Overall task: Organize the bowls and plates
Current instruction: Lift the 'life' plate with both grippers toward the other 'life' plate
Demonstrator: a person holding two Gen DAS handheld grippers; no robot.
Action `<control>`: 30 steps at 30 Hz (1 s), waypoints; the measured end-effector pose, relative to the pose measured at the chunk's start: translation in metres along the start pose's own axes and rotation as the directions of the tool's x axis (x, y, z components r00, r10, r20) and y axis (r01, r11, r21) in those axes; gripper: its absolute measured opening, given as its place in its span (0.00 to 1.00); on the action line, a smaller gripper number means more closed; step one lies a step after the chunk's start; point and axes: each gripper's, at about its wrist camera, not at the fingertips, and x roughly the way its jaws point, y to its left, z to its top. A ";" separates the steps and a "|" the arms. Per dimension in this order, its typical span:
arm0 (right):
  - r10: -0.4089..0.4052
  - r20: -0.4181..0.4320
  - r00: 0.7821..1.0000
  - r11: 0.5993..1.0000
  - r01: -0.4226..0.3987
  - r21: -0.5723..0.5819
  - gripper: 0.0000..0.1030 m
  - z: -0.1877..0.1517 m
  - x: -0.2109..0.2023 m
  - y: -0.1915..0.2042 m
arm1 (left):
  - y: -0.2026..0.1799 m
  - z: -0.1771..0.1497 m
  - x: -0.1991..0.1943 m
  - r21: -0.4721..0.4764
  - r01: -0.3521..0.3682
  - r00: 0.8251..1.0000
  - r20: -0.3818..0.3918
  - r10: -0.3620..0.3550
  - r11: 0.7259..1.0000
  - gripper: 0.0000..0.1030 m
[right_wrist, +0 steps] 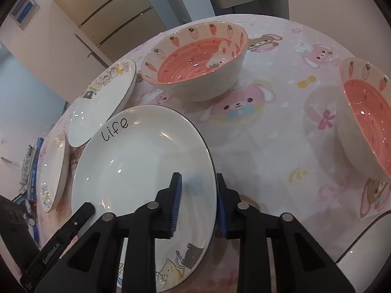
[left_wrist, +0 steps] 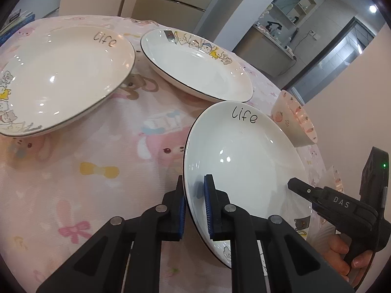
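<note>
A white "life" plate [left_wrist: 244, 161] is held between both grippers, tilted over the pink cartoon tablecloth. My left gripper [left_wrist: 195, 207] is shut on its left rim. My right gripper [right_wrist: 198, 205] is shut on its right rim [right_wrist: 146, 161]; its tip also shows in the left wrist view [left_wrist: 300, 185]. Two more white plates lie on the table: a large one [left_wrist: 61, 78] at the left and one [left_wrist: 195, 66] behind. In the right wrist view they lie at the left, the nearer [right_wrist: 102, 102] and the farther [right_wrist: 52, 171].
Two pink strawberry bowls stand on the table, one [right_wrist: 195, 61] behind the held plate and one [right_wrist: 366, 122] at the right. One bowl [left_wrist: 293, 119] shows right of the plate. A white rim [right_wrist: 366, 244] is at the lower right. Books [right_wrist: 31, 171] lie past the table's left edge.
</note>
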 end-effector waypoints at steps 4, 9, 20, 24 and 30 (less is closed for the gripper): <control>0.124 -0.032 0.992 0.992 -0.123 0.031 0.18 -0.002 -0.006 -0.006 | 0.000 0.003 -0.018 0.020 -0.027 0.999 0.048 0.026 0.999 0.14; 0.201 -0.064 0.978 0.979 -0.199 0.036 0.16 -0.009 -0.011 -0.001 | 0.004 0.002 -0.034 0.028 -0.040 0.997 0.060 0.039 0.999 0.16; 0.187 -0.009 0.982 0.980 -0.188 -0.068 0.11 -0.026 -0.039 0.026 | 0.012 -0.011 -0.071 0.042 -0.070 0.989 0.133 0.063 0.997 0.16; 0.228 -0.010 0.974 0.971 -0.228 -0.076 0.11 -0.026 -0.047 0.033 | 0.012 -0.009 -0.093 0.048 -0.074 0.981 0.181 0.064 0.996 0.16; 0.230 0.036 0.973 0.961 -0.221 -0.167 0.12 -0.028 -0.068 0.060 | 0.014 0.000 -0.118 0.058 -0.089 0.973 0.217 0.074 0.994 0.16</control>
